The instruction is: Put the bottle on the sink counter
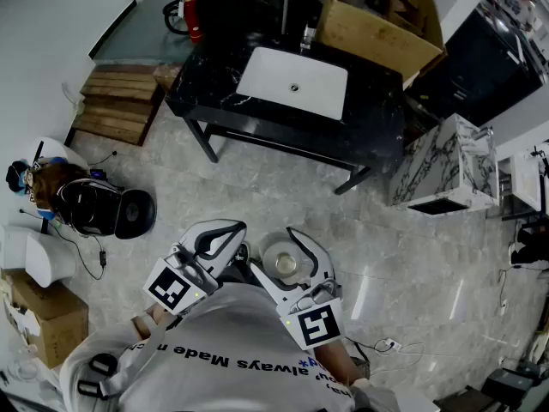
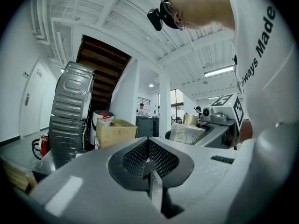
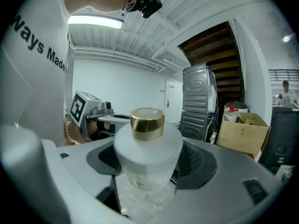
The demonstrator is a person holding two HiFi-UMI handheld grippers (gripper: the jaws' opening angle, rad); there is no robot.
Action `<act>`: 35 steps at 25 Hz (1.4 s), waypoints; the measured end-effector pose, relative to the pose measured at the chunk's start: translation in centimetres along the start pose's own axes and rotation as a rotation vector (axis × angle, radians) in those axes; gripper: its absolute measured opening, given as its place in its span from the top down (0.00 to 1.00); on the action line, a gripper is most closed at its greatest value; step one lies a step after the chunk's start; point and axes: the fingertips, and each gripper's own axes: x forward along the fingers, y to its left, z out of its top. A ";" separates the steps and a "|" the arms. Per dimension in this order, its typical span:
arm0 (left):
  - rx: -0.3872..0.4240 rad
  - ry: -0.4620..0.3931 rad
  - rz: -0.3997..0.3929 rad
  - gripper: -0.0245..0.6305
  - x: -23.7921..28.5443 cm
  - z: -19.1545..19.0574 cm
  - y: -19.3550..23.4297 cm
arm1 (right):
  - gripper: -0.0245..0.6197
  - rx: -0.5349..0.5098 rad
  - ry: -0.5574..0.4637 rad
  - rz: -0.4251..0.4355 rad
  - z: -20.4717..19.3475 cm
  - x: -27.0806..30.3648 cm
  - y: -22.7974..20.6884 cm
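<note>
Location: the frosted glass bottle with a gold cap (image 3: pixel 148 139) stands upright, well apart from the black stone-look sink bench (image 1: pixel 377 118). It is held over the grey floor (image 1: pixel 429 264) on the person's side of that bench.

Grip: the right tool (image 3: pixel 145 190) has its jaws spread wide, and the pads pinch the bottle's broad lower body below the shoulder.

Handling, as judged: a rigid glass piece, probably heavy for its size. It would break if dropped on the bench's hard top, and the smooth frosted wall could slip in the pads. The wide body is the sound place to hold it; the cap is not.

Pose: the right tool points toward the bench, nose slightly down. The left tool (image 2: pixel 149 164) is just beside it and about level, its jaws pressed together on nothing.
</note>
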 end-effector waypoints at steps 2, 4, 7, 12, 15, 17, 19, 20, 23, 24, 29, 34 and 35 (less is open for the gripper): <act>-0.001 0.004 -0.002 0.96 -0.6 0.2 -0.3 | 0.44 0.006 0.000 -0.006 0.3 -0.2 0.5; 0.004 0.004 -0.005 0.96 -1.2 0.4 -0.5 | 0.44 0.015 0.001 -0.012 0.4 -0.3 1.0; 0.001 -0.006 0.000 0.96 -2.0 0.7 -0.2 | 0.44 0.012 0.001 -0.021 0.6 0.0 1.7; 0.009 -0.011 -0.005 0.96 -2.8 0.9 0.7 | 0.44 0.004 -0.012 0.001 1.5 0.8 2.4; 0.011 -0.014 -0.008 0.96 -3.3 1.0 1.5 | 0.44 -0.012 -0.021 0.001 2.1 1.9 2.8; 0.007 -0.021 -0.004 0.96 -4.0 1.1 2.3 | 0.44 -0.012 -0.018 0.003 2.5 2.8 3.1; 0.000 -0.027 0.003 0.96 -4.7 1.1 3.5 | 0.44 -0.015 -0.013 0.005 2.8 4.0 3.5; -0.002 -0.031 0.006 0.96 -5.0 1.2 4.2 | 0.44 -0.021 -0.010 0.007 3.0 4.6 3.6; 0.001 -0.038 0.005 0.96 -6.1 1.4 5.8 | 0.44 -0.037 0.008 0.005 3.5 6.3 4.1; 0.004 -0.037 0.003 0.96 -6.4 1.4 6.3 | 0.44 -0.036 0.012 0.001 3.6 6.8 4.2; 0.020 -0.040 -0.005 0.96 -7.1 1.7 8.4 | 0.44 -0.050 0.019 0.003 4.3 8.9 4.4; 0.008 -0.033 0.001 0.96 -6.7 1.5 9.9 | 0.44 -0.047 0.025 0.007 4.3 10.2 3.7; 0.006 -0.030 0.002 0.96 -6.5 1.4 10.2 | 0.44 -0.044 0.024 0.006 4.3 10.5 3.3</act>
